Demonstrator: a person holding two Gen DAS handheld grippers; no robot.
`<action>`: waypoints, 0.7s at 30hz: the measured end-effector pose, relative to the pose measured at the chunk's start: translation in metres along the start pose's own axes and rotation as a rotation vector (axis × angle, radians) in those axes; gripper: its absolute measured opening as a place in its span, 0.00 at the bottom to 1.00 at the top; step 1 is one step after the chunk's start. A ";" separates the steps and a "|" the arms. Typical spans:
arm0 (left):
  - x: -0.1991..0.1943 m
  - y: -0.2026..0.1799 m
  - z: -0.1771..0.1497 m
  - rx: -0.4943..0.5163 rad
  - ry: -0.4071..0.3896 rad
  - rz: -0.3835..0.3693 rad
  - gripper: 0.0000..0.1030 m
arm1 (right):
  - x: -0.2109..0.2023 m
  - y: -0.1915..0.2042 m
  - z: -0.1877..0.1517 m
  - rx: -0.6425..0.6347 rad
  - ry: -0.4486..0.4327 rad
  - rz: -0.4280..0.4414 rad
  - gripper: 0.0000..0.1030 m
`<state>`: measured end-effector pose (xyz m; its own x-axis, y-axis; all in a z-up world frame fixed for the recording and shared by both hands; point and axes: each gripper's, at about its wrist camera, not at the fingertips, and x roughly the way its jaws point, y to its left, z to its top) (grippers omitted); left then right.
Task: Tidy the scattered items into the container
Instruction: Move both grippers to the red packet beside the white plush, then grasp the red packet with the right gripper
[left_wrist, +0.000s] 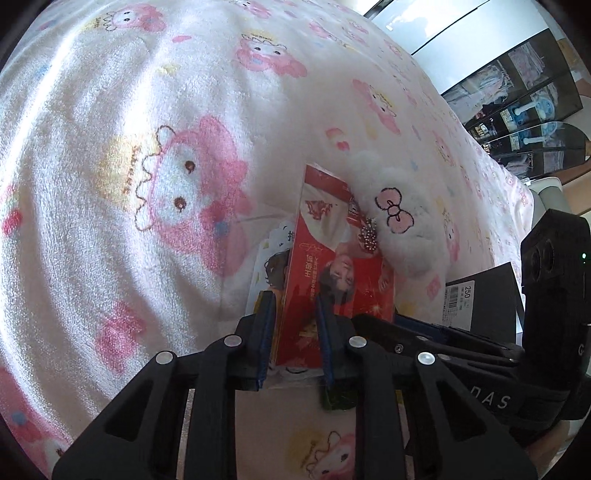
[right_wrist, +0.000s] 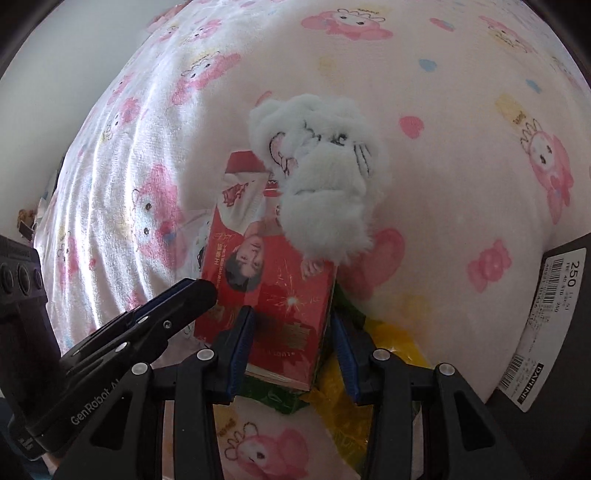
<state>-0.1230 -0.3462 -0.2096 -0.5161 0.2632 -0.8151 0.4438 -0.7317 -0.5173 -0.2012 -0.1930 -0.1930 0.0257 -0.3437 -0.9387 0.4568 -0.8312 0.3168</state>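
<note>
Two grippers meet over one red box (right_wrist: 269, 295), and its lie decides what we do next. The box rests on the pink cartoon-print blanket (left_wrist: 110, 184), its long axis running away from us, the near short end toward the fingers and the far end tucked under a white plush toy (right_wrist: 325, 192). The toy sits on that far end — touching it, partly covering it.

We have the left gripper (left_wrist: 293, 332) on the box's left edge: the jaws stand narrow with the edge between them, the blue pads against it on both sides as far as we can see, so we read it as clamped on the box. The right gripper (right_wrist: 291, 354) straddles the near end of the box, jaws about half spread; its left pad lies against the box's face, while its right pad stands just beside the right edge with a gap showing, so we judge it not yet closed.

Under the near end lie a green packet (right_wrist: 273, 398) and a yellow wrapper (right_wrist: 347, 417). A dark box with a white label (right_wrist: 546, 321) stands to the right — probably our container, nearer the right hand.

Lifting along the long axis risks tipping the toy off.
</note>
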 end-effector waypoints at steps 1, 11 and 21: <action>-0.002 0.002 -0.001 -0.005 0.005 -0.020 0.17 | -0.002 0.000 -0.001 0.005 -0.005 0.007 0.37; -0.043 0.003 -0.043 0.017 0.023 -0.072 0.19 | -0.045 0.023 -0.045 -0.052 -0.061 0.058 0.36; -0.056 -0.009 -0.054 0.057 0.065 -0.123 0.27 | -0.078 0.050 -0.068 -0.126 -0.079 0.148 0.36</action>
<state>-0.0584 -0.3205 -0.1731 -0.5144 0.3923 -0.7625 0.3368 -0.7253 -0.6004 -0.1198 -0.1779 -0.1129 0.0336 -0.4950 -0.8682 0.5614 -0.7094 0.4262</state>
